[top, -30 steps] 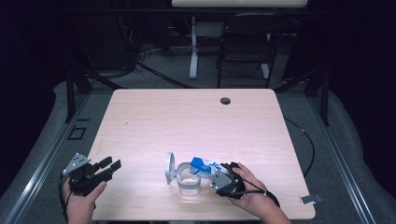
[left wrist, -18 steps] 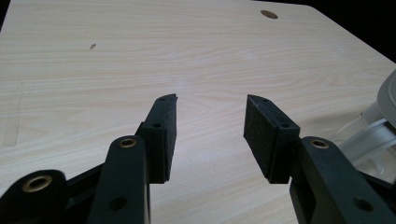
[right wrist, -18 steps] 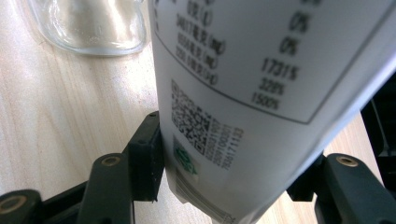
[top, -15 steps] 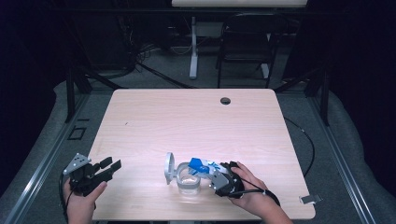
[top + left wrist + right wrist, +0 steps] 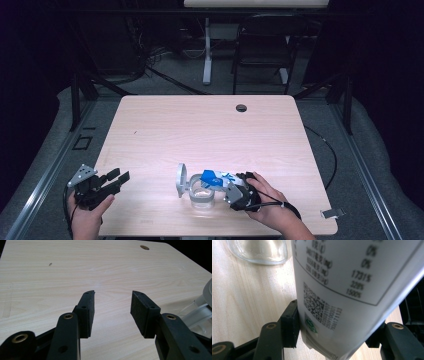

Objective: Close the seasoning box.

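Free room and obstacles. The surface (image 5: 165, 125) lies bare across its far and left parts, open to passage ahead of the left gripper (image 5: 116, 181). Near the front edge, the jar (image 5: 201, 192) with its raised lid (image 5: 181, 179) and the bottle (image 5: 215, 177) block the middle; the right gripper (image 5: 239, 186) crowds just beside them.

Pale wood tabletop (image 5: 210, 135) lit from above, round cable hole (image 5: 241, 108) near far edge. Grey floor (image 5: 380, 165) around it. Dark chair (image 5: 260, 55), possibly black curtains, seen behind.
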Motion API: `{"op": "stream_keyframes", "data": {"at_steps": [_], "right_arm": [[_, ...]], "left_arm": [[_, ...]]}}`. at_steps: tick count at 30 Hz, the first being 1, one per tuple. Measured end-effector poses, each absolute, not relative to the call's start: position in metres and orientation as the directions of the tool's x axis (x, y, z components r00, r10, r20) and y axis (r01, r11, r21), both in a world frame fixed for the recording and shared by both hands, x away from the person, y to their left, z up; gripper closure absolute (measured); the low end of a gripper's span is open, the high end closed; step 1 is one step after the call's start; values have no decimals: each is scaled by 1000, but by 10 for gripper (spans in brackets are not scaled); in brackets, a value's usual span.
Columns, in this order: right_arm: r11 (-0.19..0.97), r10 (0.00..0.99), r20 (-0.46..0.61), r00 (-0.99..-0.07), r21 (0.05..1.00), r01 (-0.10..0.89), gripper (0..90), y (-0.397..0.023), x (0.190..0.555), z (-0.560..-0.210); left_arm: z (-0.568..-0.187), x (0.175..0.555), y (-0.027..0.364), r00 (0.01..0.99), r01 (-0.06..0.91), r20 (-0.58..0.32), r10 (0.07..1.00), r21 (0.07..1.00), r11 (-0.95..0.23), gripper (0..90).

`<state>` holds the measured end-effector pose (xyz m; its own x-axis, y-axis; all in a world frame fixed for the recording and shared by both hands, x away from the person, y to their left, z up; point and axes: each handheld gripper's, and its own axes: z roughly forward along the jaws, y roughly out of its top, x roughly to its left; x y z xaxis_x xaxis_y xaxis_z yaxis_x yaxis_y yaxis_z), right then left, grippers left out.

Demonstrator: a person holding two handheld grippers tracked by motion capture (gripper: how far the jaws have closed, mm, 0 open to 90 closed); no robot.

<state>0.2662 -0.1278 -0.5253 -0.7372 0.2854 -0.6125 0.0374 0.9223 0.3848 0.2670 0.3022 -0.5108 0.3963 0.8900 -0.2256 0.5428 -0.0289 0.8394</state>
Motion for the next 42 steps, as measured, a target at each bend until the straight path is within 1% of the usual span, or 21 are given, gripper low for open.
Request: {"op": "stream_keyframes", "data": {"at_steps": [17, 42], "right_arm": [[942, 251, -633, -732, 334, 34, 422, -128, 266, -522], [958, 208, -654, -728, 285, 19, 425, -126, 267, -518]], "left_arm": [[-513, 268, 301, 395, 549, -225, 891, 836, -33, 547], [-516, 269, 304, 386, 553, -231, 893, 833, -23, 546]]}}
